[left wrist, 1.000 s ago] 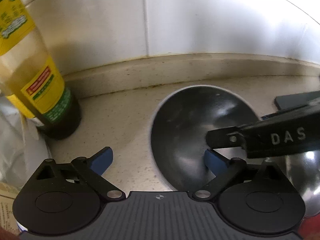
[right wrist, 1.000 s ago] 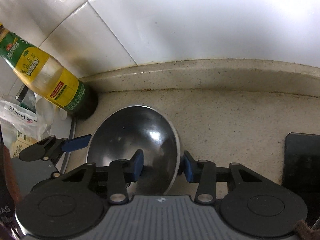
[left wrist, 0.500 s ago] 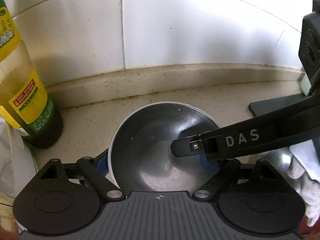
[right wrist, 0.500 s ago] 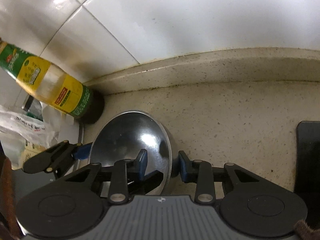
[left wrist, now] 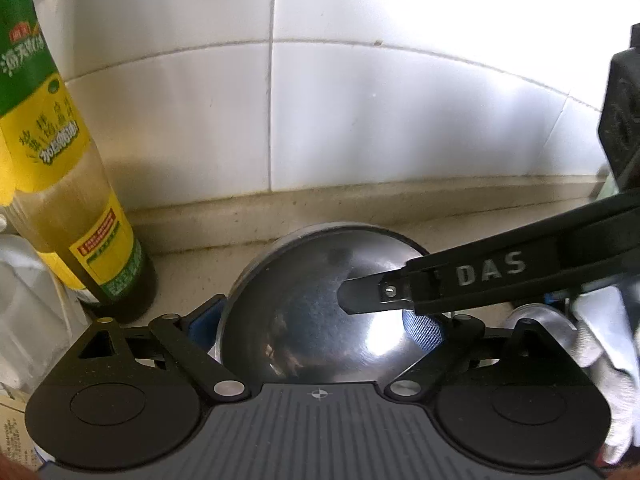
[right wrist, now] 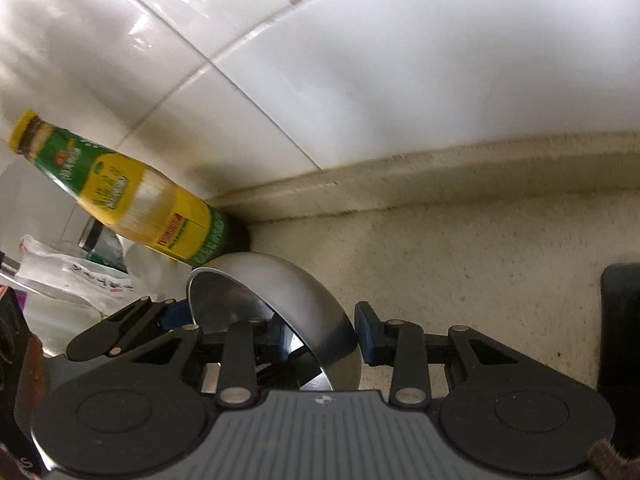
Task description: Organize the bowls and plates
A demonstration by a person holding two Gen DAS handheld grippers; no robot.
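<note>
Gripping the metal bowl by its rim, the right tongs stand clenched on it: one blue pad presses the outer wall, the other sits inside the bowl. In the right wrist view the bowl is tilted, its open side turned left and its rounded outer wall facing right.

From the left wrist view, the bowl lies between the fingers of the left tongs, its hollow facing the camera. Those tongs are opening around it. The left blue pad is just beside the outer rim and the right pad shows against the inside; I cannot tell whether either one touches the metal. A finger of the right tongs, marked DAS, reaches in from the right edge and ends over the bowl's hollow.

The bowl is near the back edge of the speckled beige desk, close to where the low raised strip meets the white tiled wall. Whether its base rests on the desk cannot be told.

A bottle with yellow and green labels stands near the back edge, left of the bowl and just beside it. Clear bags crowd the desk's left side. A dark flat thing lies at the right edge in the right wrist view. A white glove shows at the right of the left wrist view.
</note>
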